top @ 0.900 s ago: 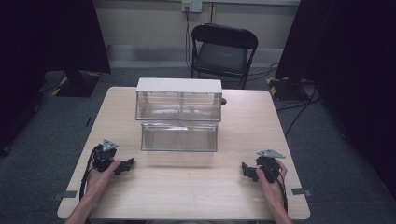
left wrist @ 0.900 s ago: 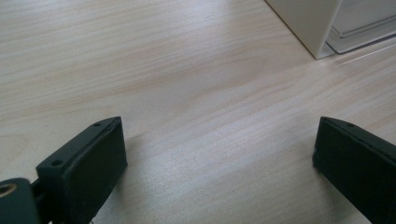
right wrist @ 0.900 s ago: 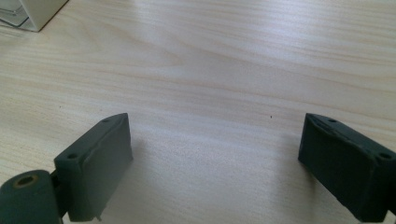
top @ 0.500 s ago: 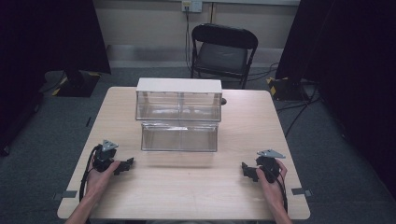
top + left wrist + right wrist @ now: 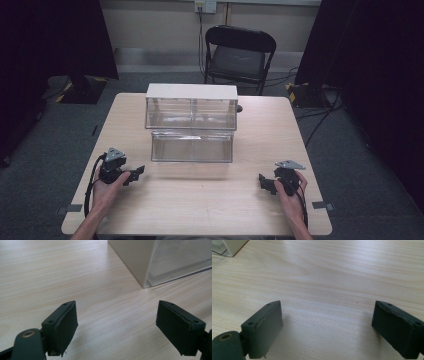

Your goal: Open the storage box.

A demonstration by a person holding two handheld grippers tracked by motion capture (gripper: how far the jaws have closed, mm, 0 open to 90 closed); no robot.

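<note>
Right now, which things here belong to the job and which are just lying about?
Job:
- clear two-tier bin
- left tool, open
- right tool, open
- table

Lying about:
- folding chair
- wall outlet
- floor cables

We seem to be in a lab or recording studio: black curtains [image 5: 55, 40] hang on both sides, a lone wooden table [image 5: 200, 200] stands on grey carpet [image 5: 45, 150], a black folding chair [image 5: 239, 52] waits behind it, and cables [image 5: 320, 117] trail across the floor.
</note>
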